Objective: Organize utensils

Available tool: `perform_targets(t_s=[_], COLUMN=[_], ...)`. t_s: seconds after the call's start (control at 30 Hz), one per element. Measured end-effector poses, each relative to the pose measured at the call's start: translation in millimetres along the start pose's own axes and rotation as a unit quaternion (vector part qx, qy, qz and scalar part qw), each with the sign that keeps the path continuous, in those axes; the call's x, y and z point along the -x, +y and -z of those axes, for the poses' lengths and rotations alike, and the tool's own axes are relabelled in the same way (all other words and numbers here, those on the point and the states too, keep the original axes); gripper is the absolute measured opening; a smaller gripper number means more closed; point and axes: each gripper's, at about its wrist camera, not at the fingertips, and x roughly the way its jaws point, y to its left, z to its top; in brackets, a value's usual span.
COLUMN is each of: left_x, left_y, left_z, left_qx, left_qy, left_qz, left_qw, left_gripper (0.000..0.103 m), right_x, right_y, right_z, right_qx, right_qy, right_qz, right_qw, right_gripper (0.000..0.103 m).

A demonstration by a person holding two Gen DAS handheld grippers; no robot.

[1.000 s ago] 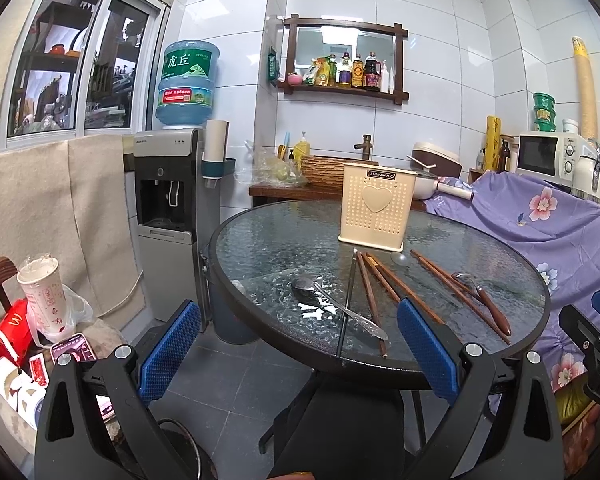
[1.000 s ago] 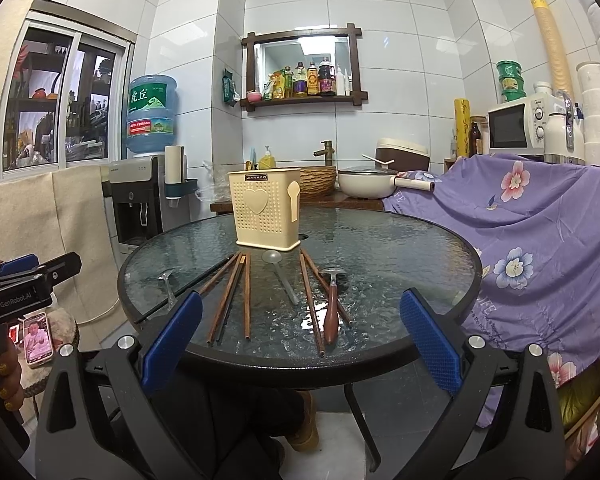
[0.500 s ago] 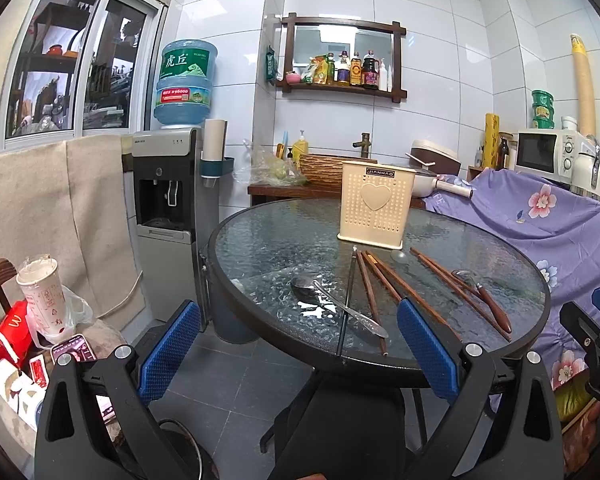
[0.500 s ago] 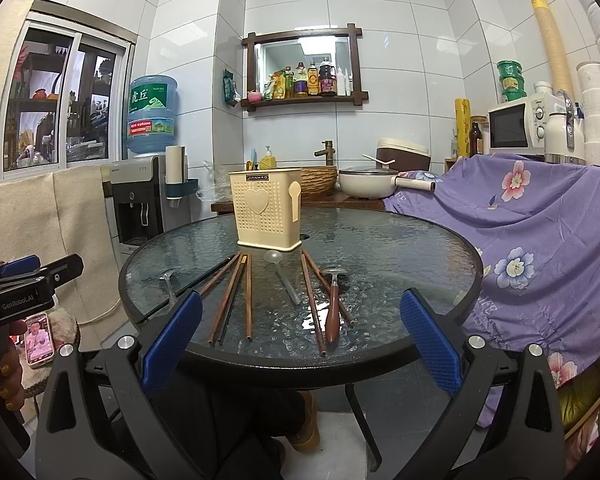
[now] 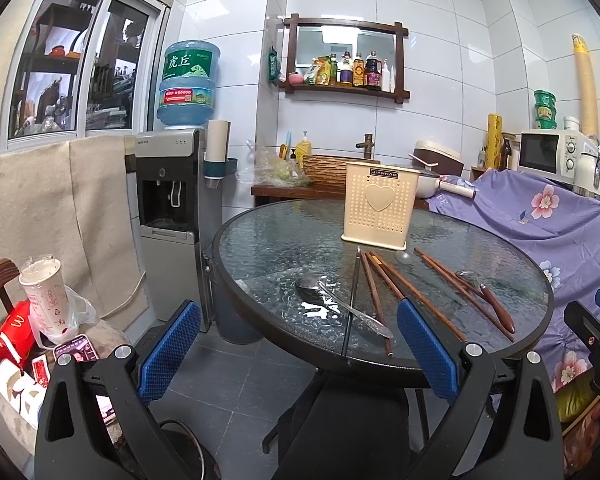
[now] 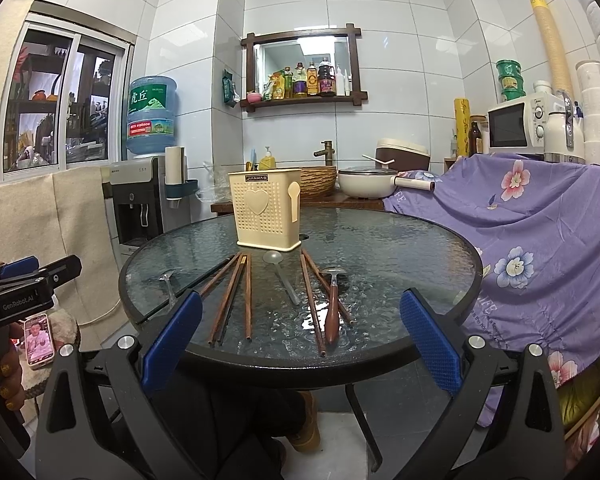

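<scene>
Both grippers, left (image 5: 298,354) and right (image 6: 300,344), hover short of the round glass desk (image 6: 400,252), jaws spread and empty. Chopsticks (image 6: 236,296) and spoons (image 6: 332,304) lie ahead, before the cream holder (image 6: 266,210).

- Left gripper (image 5: 300,350): jaws wide apart, nothing between, short of round glass table (image 5: 268,240).
- Cream utensil holder (image 5: 378,204) upright at 12 o'clock.
- Metal spoon (image 5: 340,304), chopsticks (image 5: 384,292) flat at 1 o'clock.
</scene>
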Motion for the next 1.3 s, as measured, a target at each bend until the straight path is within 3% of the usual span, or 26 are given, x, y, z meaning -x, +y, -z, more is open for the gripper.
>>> perform_targets(t_s=[1.3], left_x=[-2.3], left_y=[-2.1], left_z=[3.1], left_qx=[0.001], left_qy=[0.008], left_qz=[0.007], left_qw=[0.9999], left_gripper=[0.097], right_x=[-1.6], right_y=[-1.4], right_z=[0.4], right_qx=[0.001], right_qy=[0.005], right_qz=[0.0], right_qw=[1.0], right_gripper=[0.098])
